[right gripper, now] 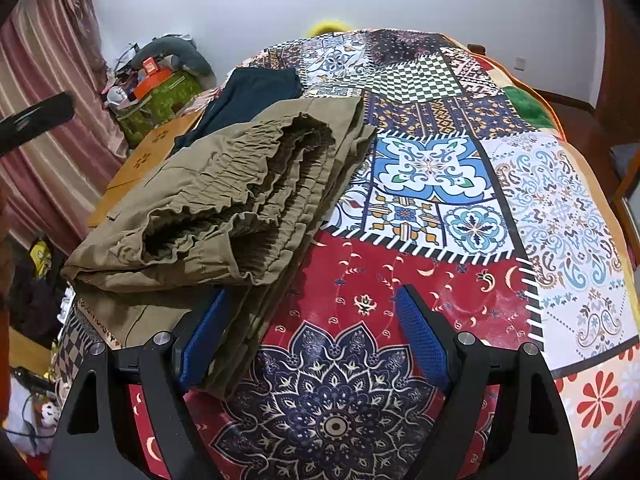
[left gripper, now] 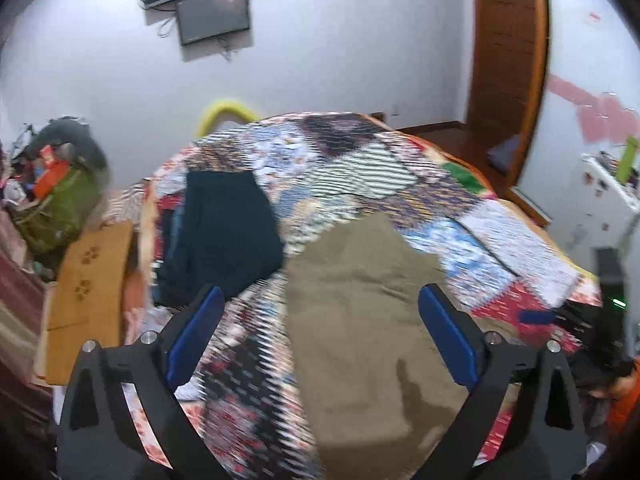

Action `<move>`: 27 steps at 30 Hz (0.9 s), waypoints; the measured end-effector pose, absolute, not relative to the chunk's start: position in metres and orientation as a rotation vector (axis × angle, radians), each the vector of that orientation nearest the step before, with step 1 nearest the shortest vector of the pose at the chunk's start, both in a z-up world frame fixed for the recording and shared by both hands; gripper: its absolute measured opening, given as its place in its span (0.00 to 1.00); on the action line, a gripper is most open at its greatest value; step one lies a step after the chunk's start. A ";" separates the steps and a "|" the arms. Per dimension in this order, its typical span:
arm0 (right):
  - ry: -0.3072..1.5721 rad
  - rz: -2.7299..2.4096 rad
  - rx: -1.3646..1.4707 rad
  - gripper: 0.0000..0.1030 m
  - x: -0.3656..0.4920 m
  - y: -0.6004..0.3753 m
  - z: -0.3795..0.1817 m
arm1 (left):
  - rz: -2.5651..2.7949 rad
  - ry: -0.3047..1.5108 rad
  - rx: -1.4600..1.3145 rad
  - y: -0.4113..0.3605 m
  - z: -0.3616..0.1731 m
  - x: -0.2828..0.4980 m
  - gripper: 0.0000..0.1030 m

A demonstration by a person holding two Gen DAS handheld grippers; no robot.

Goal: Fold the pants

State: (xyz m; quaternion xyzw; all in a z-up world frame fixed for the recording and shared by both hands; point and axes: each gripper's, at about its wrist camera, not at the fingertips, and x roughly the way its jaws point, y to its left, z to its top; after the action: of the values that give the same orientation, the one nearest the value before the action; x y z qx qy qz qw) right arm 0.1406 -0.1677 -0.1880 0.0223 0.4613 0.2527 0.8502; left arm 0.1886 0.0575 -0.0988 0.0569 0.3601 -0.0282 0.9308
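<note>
The khaki pants [right gripper: 224, 200] lie folded on the bed's quilt [right gripper: 460, 208]. In the right wrist view they fill the left and middle of the frame, the gathered waistband [right gripper: 240, 172] stacked in layers on top. Their long axis runs from lower left toward the upper middle, where the far edge ends near a dark garment [right gripper: 248, 96].

The right claw [right gripper: 316, 328] is open and holds nothing. Its left finger [right gripper: 204, 340] sits right at the near edge of the fabric, touching it or just over it, I cannot tell which; its right finger stands over bare red quilt. So the pants lie ahead and to the left of this claw.

In the blurred left wrist view the pants [left gripper: 360, 300] run from the bottom middle up toward the centre. They pass between the fingers of the left claw [left gripper: 320, 312] and nearer its right finger. That claw is spread wide with nothing pinched.

Both claws sit at the near end of the bundle. The left looks better centred over the cloth, so I judge it better placed for a further fold or for smoothing along the long axis.
</note>
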 end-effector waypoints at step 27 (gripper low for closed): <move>0.998 0.371 0.127 0.79 0.149 -0.224 -0.193 | -0.007 1.109 0.415 0.076 -0.259 0.354 1.00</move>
State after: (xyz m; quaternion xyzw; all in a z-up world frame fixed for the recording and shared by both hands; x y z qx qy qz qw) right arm 0.1486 -0.2242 -0.1933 0.0606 0.4753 0.1766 0.8598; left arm 0.3540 0.0758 -0.2594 0.1956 0.5228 -0.0033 0.8297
